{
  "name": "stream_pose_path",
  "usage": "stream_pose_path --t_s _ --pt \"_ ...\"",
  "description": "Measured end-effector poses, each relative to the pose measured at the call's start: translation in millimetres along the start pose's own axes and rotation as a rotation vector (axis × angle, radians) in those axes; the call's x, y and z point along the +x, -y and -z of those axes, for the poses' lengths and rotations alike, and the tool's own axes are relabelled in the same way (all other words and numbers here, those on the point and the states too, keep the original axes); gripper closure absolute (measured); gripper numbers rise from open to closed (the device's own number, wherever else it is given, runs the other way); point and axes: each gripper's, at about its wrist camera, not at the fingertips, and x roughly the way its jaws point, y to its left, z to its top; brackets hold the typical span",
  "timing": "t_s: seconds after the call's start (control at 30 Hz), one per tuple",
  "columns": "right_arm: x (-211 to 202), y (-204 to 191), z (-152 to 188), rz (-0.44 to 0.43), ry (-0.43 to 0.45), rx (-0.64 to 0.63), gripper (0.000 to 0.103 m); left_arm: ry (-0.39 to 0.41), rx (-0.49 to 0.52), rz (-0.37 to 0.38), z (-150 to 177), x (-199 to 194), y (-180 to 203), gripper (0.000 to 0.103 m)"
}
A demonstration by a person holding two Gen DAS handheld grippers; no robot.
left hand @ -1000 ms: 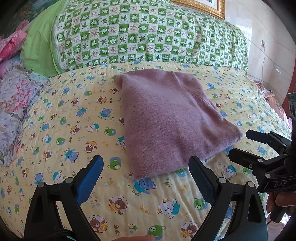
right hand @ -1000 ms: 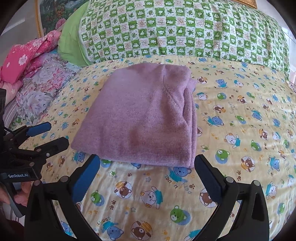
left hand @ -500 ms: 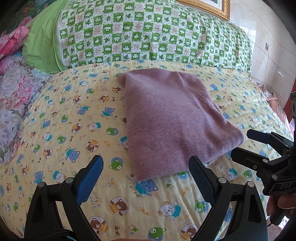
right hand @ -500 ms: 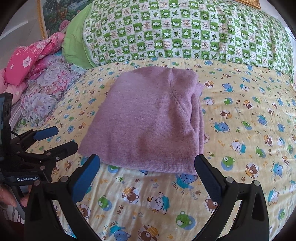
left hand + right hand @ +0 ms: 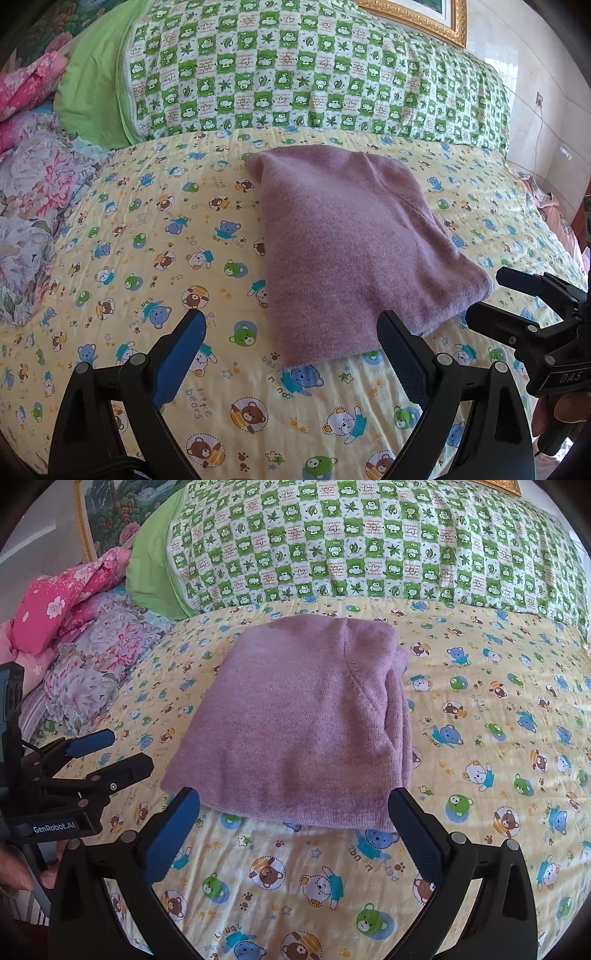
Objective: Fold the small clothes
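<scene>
A folded purple knit sweater (image 5: 351, 243) lies flat on the yellow bear-print bed sheet (image 5: 147, 236); it also shows in the right wrist view (image 5: 299, 731). My left gripper (image 5: 291, 328) is open and empty, held just short of the sweater's near edge. My right gripper (image 5: 295, 805) is open and empty, also just short of that edge. Each gripper shows in the other's view: the right one at the far right (image 5: 491, 295), the left one at the far left (image 5: 110, 753).
A green checked pillow (image 5: 295, 74) lies along the head of the bed, with a plain green pillow (image 5: 92, 96) beside it. Floral and pink bedding (image 5: 74, 638) is piled at the left. A wall with a framed picture (image 5: 417, 18) stands behind.
Both grippers have drawn back a little from the sweater and tilted up, so more of the pillow and wall shows. The sweater has not moved.
</scene>
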Motion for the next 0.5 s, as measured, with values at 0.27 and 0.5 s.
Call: stream_pose_path --t_s 0.27,0.5 --pt "-0.6 -2.0 -1.5 -0.007 0.001 0.004 0.001 0.007 -0.002 -0.006 -0.4 -2.0 -0.8 0.008" --pt "-2.1 -3.6 -5.7 -0.02 0.009 -0.001 0.001 0.003 -0.009 -0.004 -1.1 -2.6 -1.5 0.008"
